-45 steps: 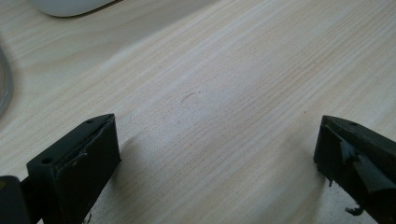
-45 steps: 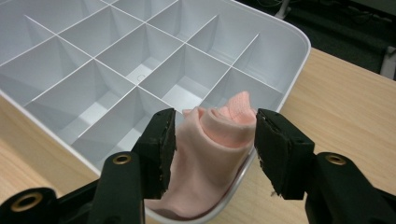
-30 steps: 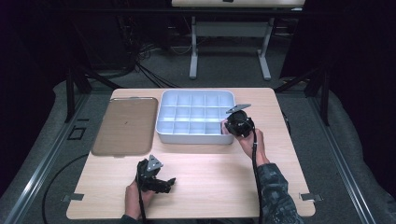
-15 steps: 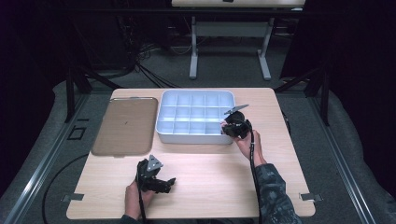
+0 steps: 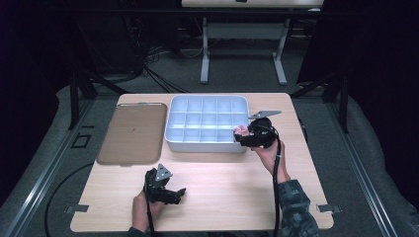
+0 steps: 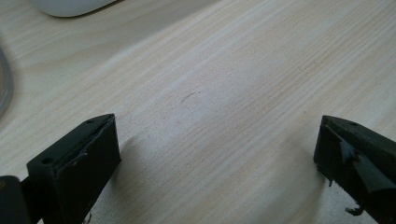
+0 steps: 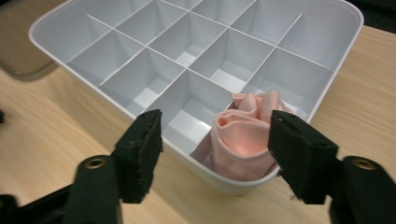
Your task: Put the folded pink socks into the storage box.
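Change: over the last second the right gripper [image 5: 243, 138] has slid from the 3 o'clock edge of the organizer tray [image 5: 178, 140] toward its near corner at 4 o'clock; its jaws now stand apart around a rolled pink cloth [image 7: 245, 135].
Cloth: it sits upright in the tray's corner compartment nearest the person's right hand, showing pink at the tray's rim in the high view [image 5: 240, 130].
Right gripper: seen along its own jaws [image 7: 215, 151], it is spread wide, one jaw beside the cloth and the other well clear; whether the nearer jaw touches the cloth cannot be told.
Left gripper: it rests low at 7 o'clock on the table [image 5: 232, 182], jaws spread and holding nothing [image 5: 170, 193].
Lid: the brown lid [image 5: 133, 133] lies flat at 9 o'clock, just beside the tray.
Meaning: the cloth looks delivered and released into its compartment, so this placement seems finished; the other compartments are bare.
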`<state>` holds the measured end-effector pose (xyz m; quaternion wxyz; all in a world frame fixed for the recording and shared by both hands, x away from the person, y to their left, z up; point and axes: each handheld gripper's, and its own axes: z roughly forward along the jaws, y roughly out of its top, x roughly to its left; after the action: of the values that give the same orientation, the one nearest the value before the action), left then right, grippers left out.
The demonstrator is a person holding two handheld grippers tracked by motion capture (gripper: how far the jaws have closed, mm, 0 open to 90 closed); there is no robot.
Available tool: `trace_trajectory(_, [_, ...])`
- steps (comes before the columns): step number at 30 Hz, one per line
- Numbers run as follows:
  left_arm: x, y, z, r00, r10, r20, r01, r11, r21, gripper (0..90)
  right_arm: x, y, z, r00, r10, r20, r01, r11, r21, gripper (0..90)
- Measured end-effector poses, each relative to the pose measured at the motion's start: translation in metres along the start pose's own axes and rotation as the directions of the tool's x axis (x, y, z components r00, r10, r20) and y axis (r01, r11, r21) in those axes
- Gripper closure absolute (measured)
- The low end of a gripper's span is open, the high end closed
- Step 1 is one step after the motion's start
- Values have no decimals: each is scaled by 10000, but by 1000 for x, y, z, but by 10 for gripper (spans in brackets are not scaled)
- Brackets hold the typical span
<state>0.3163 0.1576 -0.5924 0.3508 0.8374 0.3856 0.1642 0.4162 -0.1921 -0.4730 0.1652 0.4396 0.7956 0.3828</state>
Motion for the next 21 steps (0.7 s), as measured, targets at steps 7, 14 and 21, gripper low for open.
trace_trajectory(7, [0, 0, 0, 10000, 3, 0, -3, 10000, 0, 1, 15, -8, -34, 9997, -230, 9, 230, 9984, -522, 137])
trace_trajectory(14, [0, 0, 0, 10000, -10, 5, 10, 10000, 2, 1, 26, -38, -63, 9980, -580, 261, 599, 9951, -793, 68])
trace_trajectory(21, [0, 0, 0, 10000, -4, 6, 4, 10000, 2, 0, 23, -86, -81, 9982, -234, 553, 273, 9970, -719, 50])
